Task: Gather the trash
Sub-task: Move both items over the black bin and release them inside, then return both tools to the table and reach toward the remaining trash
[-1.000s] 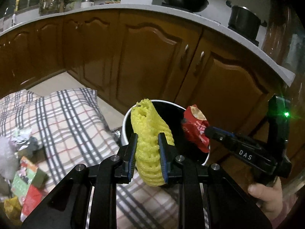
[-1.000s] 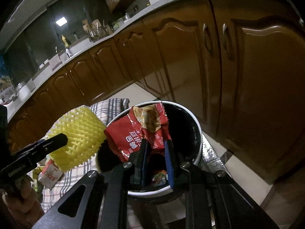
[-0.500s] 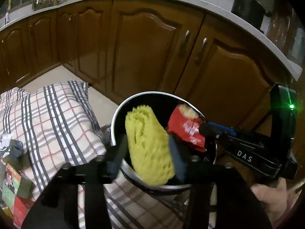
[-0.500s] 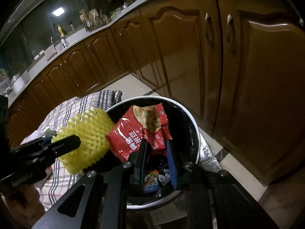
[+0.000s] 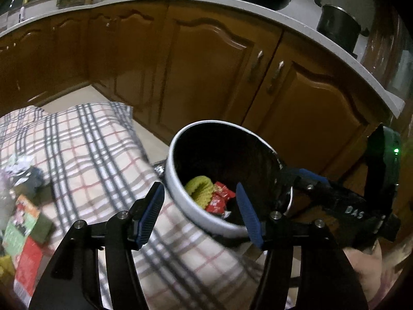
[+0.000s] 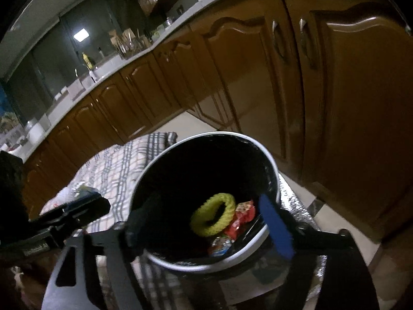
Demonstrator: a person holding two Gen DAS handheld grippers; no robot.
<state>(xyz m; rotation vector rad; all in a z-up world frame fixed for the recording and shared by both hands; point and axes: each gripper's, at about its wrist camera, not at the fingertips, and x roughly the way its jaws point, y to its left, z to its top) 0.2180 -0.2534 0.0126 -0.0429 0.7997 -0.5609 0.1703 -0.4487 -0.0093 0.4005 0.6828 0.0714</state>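
A white bin with a black liner stands on the floor by the cabinets. At its bottom lie the yellow foam net and the red snack wrapper, among other scraps. My left gripper hovers over the bin's near rim, its jaws opening, nothing between its blue pads. My right gripper hangs above the bin mouth, jaws opening wide, also bare. The right gripper's body shows at the right of the left wrist view, and the left gripper's body shows at the left of the right wrist view.
A plaid cloth covers the surface left of the bin. More trash lies on it: crumpled paper, a green packet, a red wrapper. Brown cabinet doors stand close behind. Silver foil lies under the bin.
Both grippers opened. The yellow net and the red wrapper dropped from them into the bottom of the bin.
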